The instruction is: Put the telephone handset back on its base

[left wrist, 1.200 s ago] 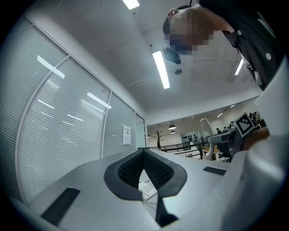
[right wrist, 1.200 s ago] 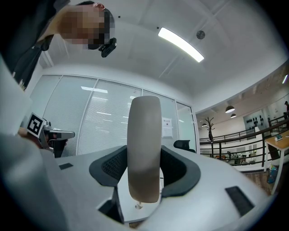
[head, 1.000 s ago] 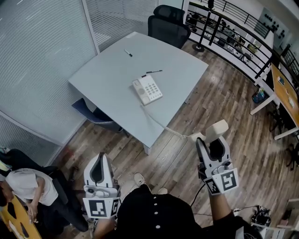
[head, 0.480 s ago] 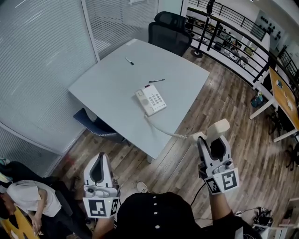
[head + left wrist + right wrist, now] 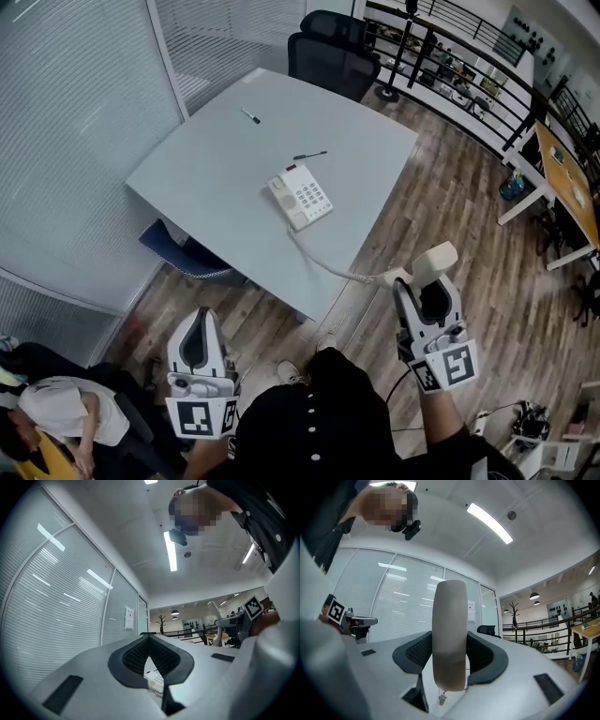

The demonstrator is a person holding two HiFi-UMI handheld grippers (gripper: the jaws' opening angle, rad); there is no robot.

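**Step in hand.** Carry stage. The right gripper (image 5: pixel 427 286) is clamped on the handset (image 5: pixel 434 260). In the right gripper view, both pads press its sides and it stands upright between them. The handset hangs over the floor at the near right, clear of the table (image 5: pixel 206 159) and well apart from the base (image 5: pixel 301 194). The base sits near the table's middle with its keypad up. The cord (image 5: pixel 323 265) runs from the base over the near table edge to the handset.

**Next move, in my judgement.** I must reach far and left over the table and turn the handset so it lies lengthwise along the cradle. Then I lower it until both ends seat, and only then part the jaws. The cord calls for care: drag on it could shift the base.

**Pose.** The right forearm is raised at my near right, with the gripper pointing up and away. The left gripper (image 5: pixel 200 321) hangs low at the near left, pointing toward the table. Its jaws are together, with nothing in them. I judge it idle.
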